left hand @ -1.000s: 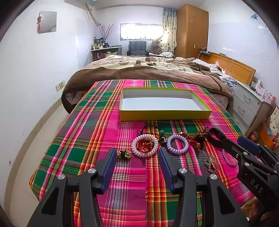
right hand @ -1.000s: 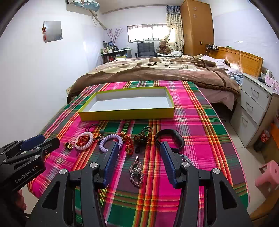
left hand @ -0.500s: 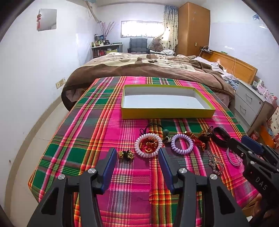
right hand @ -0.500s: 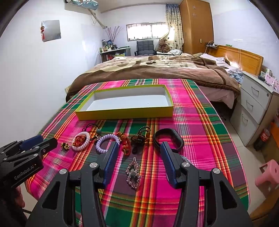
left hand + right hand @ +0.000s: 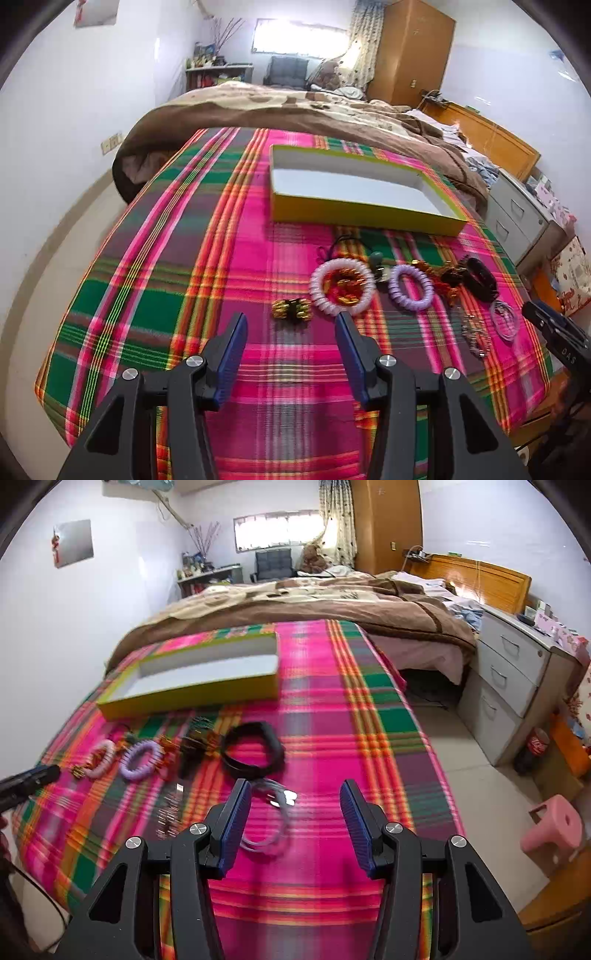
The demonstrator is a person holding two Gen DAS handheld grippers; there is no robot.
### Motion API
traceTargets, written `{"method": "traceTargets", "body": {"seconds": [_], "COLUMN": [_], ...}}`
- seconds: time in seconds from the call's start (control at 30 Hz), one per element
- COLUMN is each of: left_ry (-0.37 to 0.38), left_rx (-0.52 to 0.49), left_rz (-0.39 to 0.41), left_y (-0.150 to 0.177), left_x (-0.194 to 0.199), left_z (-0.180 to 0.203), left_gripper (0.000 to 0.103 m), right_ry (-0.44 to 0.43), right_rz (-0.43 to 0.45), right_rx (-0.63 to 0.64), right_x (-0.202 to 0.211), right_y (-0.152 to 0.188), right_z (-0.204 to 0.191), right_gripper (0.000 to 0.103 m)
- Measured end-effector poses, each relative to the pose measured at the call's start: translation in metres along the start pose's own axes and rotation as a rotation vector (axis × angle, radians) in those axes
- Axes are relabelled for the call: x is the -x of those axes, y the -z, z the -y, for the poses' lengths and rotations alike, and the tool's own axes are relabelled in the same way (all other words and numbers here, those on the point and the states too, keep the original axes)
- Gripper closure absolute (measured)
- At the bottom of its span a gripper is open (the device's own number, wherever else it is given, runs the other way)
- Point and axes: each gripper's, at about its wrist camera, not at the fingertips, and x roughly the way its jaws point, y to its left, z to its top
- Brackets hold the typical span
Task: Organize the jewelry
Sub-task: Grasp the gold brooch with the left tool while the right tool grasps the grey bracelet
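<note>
An empty yellow box (image 5: 364,216) (image 5: 192,698) sits on the plaid cloth. In front of it lies a row of jewelry: a small gold-and-black clip (image 5: 291,309), a pink coil bracelet (image 5: 341,280) (image 5: 101,758) around a red-gold piece, a purple coil bracelet (image 5: 410,288) (image 5: 142,758), a black band (image 5: 480,278) (image 5: 253,751), a clear ring (image 5: 504,319) (image 5: 271,818) and a silver chain (image 5: 474,332) (image 5: 170,812). My left gripper (image 5: 291,330) is open just short of the clip. My right gripper (image 5: 295,803) is open above the clear ring.
The plaid cloth (image 5: 166,258) covers a table against a bed with a brown blanket (image 5: 295,110). Grey drawers (image 5: 506,686), a pink stool (image 5: 554,827) and bare floor lie to the right. The right view is motion-blurred.
My left gripper has swung left and tilted, nearing the gold-and-black clip. My right gripper has swung right, from the silver chain to the clear ring. Both stay open.
</note>
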Motion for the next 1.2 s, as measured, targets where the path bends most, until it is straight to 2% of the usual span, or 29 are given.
{"method": "traceTargets", "body": {"seconds": [0.13,0.23,0.37,0.43,0.47,0.53,0.63,0.73,1.03,1.1,1.2], "left_ry": [0.052,0.040,0.073,0.074,0.081,0.102,0.081,0.094,-0.005,0.009,-0.011], "left_rx": [0.037,0.036,0.054,0.046,0.049,0.061,0.035,0.034,-0.044,-0.055,-0.076], "left_rz": [-0.018,-0.025,-0.032,-0.032,-0.035,-0.045,-0.042,-0.053,-0.055,-0.071,-0.065], "left_y": [0.000,0.000,0.000,0.000,0.000,0.000,-0.001,-0.003,-0.013,-0.012,-0.011], "left_x": [-0.006,-0.007,-0.010,-0.010,-0.011,-0.014,-0.016,-0.021,-0.034,-0.039,-0.041], "left_z": [-0.011,-0.012,-0.014,-0.013,-0.013,-0.015,-0.012,-0.010,0.000,0.003,0.007], "left_gripper": [0.054,0.054,0.054,0.054,0.054,0.054,0.054,0.054,0.054,0.054,0.054], "right_ry": [-0.024,-0.040,-0.083,-0.073,-0.069,-0.077,-0.075,-0.074,-0.074,-0.079,-0.081], "right_rz": [-0.047,-0.065,-0.095,-0.096,-0.092,-0.091,-0.090,-0.090,-0.044,-0.036,-0.026], "right_rx": [-0.010,-0.002,0.013,0.036,0.041,0.042,0.041,0.029,-0.005,-0.007,-0.004], "right_x": [-0.009,-0.017,-0.027,-0.030,-0.030,-0.031,-0.032,-0.034,-0.024,-0.022,-0.021], "right_y": [0.004,0.004,0.004,0.005,0.005,0.005,0.004,0.003,-0.007,-0.010,-0.014], "right_z": [0.009,0.009,0.004,0.000,-0.001,-0.002,-0.002,-0.001,0.004,0.003,0.000], "right_gripper": [0.052,0.052,0.052,0.052,0.055,0.071,0.084,0.098,0.099,0.099,0.099]}}
